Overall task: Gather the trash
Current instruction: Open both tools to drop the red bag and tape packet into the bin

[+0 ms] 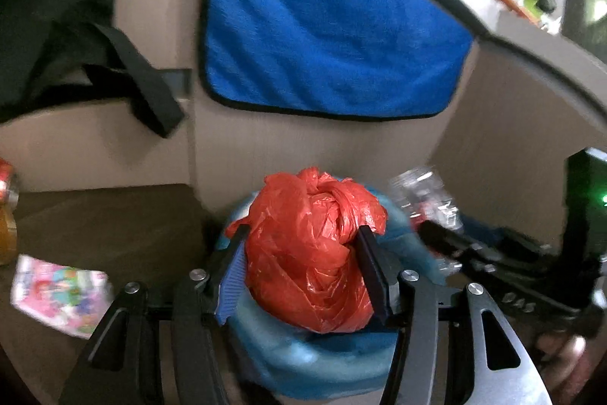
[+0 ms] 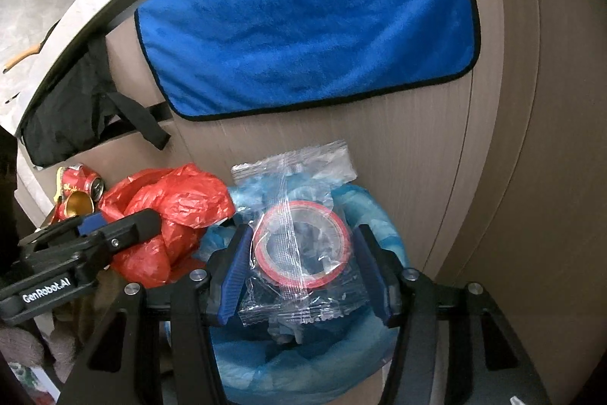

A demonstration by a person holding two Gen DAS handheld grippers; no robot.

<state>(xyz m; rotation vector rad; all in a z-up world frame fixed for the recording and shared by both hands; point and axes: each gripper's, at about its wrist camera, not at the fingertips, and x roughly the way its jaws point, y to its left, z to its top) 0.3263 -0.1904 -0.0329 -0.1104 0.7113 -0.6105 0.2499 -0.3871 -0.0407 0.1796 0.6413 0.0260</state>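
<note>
- Red plastic, knotted into a bundle: that is the red bag [image 1: 315,253], and your left gripper [image 1: 303,268] is clamped on it, one pad pressed into each side.
- You hold that bag above the bin [image 1: 322,363], which is lined with pale blue plastic and stands against a beige cabinet front [image 1: 303,147].
- Your right gripper [image 2: 303,272] is closed on a clear wrapper [image 2: 299,241] with a red ring printed on it, also over the bin's mouth.
- From your right wrist view, the red bag sits just left of the wrapper, the two nearly touching.
- A blue towel [image 2: 311,29] hangs on the cabinet above the bin.
- A crushed red can [image 2: 81,190] lies to the left, near the cabinet base.
- A colourful packet [image 1: 60,295] lies on the floor further left.
</note>
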